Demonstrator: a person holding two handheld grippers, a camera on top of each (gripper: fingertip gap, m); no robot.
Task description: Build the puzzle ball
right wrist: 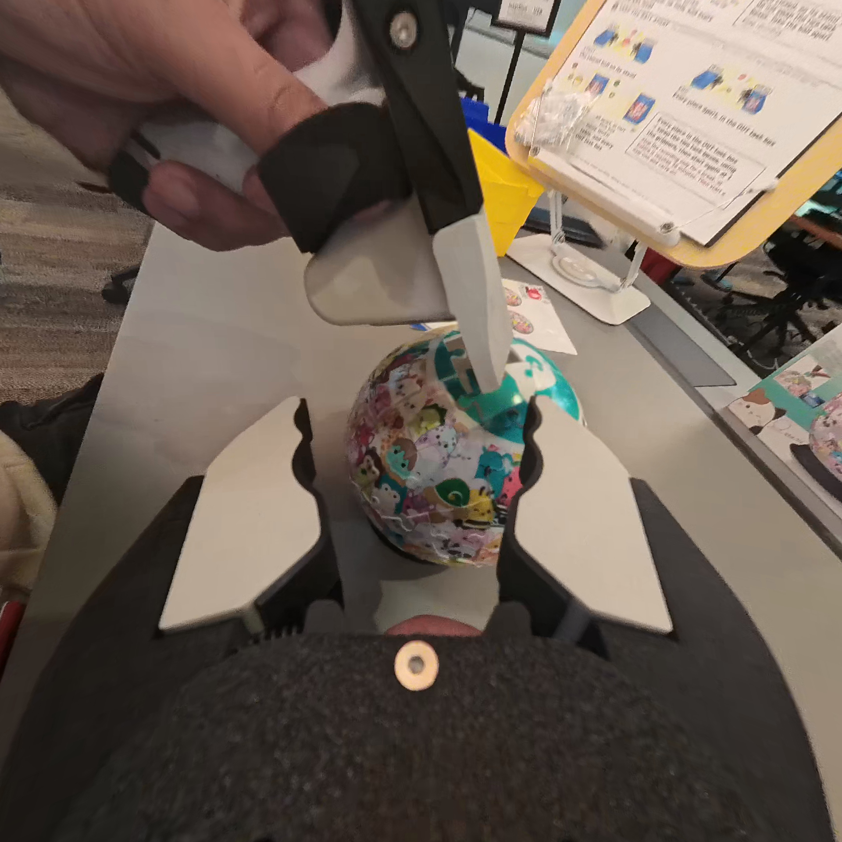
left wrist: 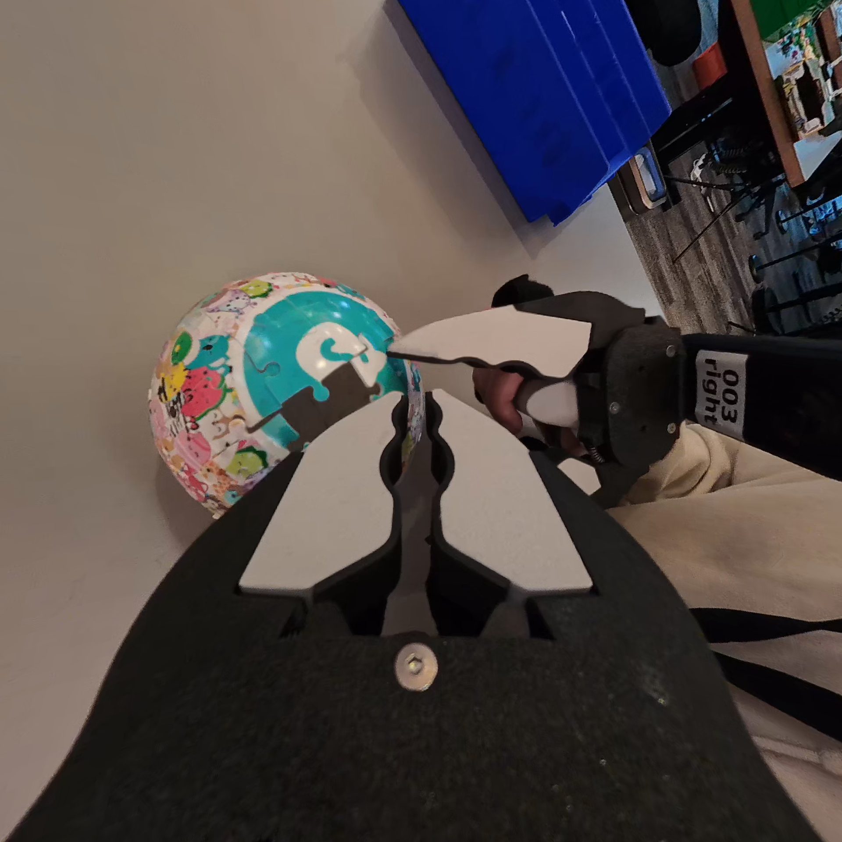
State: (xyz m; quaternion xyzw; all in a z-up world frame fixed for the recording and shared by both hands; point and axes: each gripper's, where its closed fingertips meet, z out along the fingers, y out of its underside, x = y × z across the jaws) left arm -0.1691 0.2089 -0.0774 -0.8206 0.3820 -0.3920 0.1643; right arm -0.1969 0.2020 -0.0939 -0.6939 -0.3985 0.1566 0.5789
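The ball (right wrist: 460, 460) sits on the grey surface (right wrist: 218, 364), nearly complete (a dark gap (left wrist: 332, 401) of missing pieces shows in its teal cap). The left gripper (left wrist: 413, 401) has its jaws pressed almost together, holding nothing, tips at the cap beside the gap. The right gripper (right wrist: 417, 410) hovers with jaws spread wide and empty, the ball between and beyond them. A blue bin (left wrist: 537, 100) stands well apart.
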